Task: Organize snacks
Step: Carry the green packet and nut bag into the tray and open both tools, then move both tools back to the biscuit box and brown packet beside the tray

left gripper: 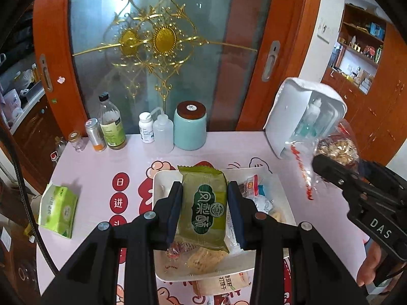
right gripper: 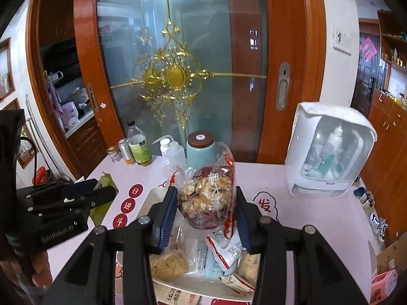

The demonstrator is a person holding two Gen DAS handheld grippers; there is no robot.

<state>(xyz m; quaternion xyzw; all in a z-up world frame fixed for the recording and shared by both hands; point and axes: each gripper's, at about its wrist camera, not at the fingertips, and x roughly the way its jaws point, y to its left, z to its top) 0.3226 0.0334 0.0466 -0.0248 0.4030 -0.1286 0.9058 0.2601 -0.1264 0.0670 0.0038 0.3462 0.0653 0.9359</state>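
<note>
My left gripper [left gripper: 204, 203] is shut on a green snack packet [left gripper: 203, 211] and holds it above a white tray [left gripper: 162, 180] of mixed snacks. My right gripper [right gripper: 206, 211] is shut on a clear bag of walnut-stuffed dates [right gripper: 207, 198] and holds it above the same tray [right gripper: 155, 193]. In the left wrist view the right gripper [left gripper: 328, 170] shows at the right with the bag [left gripper: 338, 150]. In the right wrist view the left gripper [right gripper: 106, 193] shows at the left with the green packet [right gripper: 105, 185].
At the table's back stand a teal jar [left gripper: 189, 127], squeeze bottle [left gripper: 162, 132], pill bottle [left gripper: 146, 127], glass bottle [left gripper: 110, 124], can [left gripper: 95, 134] and small jar [left gripper: 76, 141]. A white cabinet [left gripper: 287, 117] stands back right. A green tissue pack [left gripper: 58, 208] lies left. A biscuit pack [left gripper: 223, 282] lies in front of the tray.
</note>
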